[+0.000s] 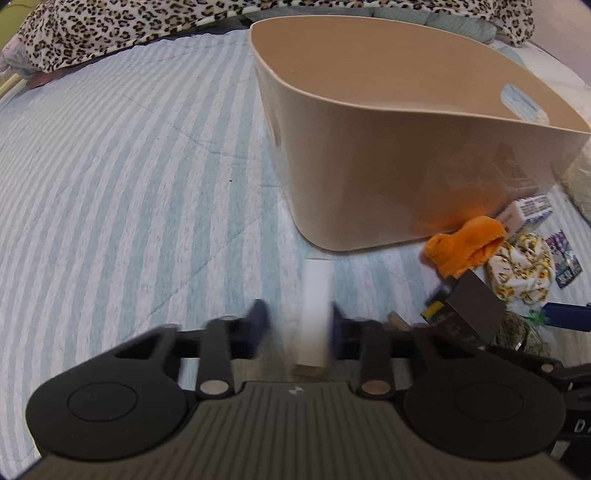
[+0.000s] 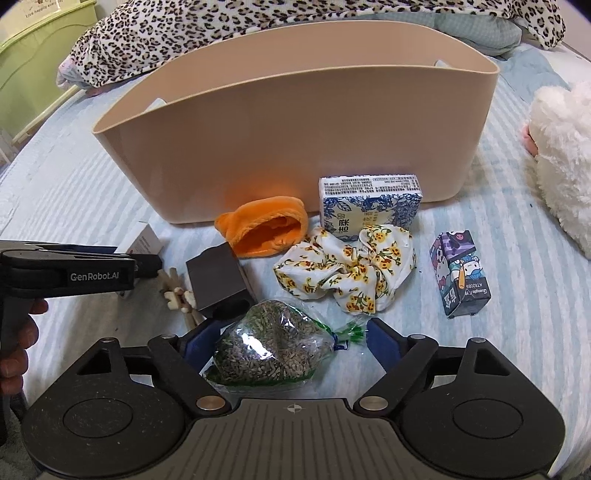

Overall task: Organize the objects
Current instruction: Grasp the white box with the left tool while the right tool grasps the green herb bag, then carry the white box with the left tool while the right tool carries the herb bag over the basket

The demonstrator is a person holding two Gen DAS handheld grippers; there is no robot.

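A beige plastic bin (image 1: 369, 155) stands on the striped bedspread, also in the right wrist view (image 2: 295, 140). My left gripper (image 1: 297, 325) is open around a white box (image 1: 315, 314) that lies between its fingers, near the right finger. The left gripper also shows from the side in the right wrist view (image 2: 147, 264). My right gripper (image 2: 291, 345) is open around a clear bag of dark seeds (image 2: 269, 347). In front of the bin lie an orange plush pouch (image 2: 266, 230), a blue-white tissue pack (image 2: 369, 201), a floral scrunchie (image 2: 351, 269), a cartoon box (image 2: 461, 273) and a dark box (image 2: 218, 280).
A white plush toy (image 2: 561, 158) lies at the right. A leopard-print blanket (image 2: 221, 33) lies behind the bin. Wooden clips (image 2: 181, 295) lie beside the dark box. A green cabinet (image 2: 33, 55) stands at the far left beyond the bed edge.
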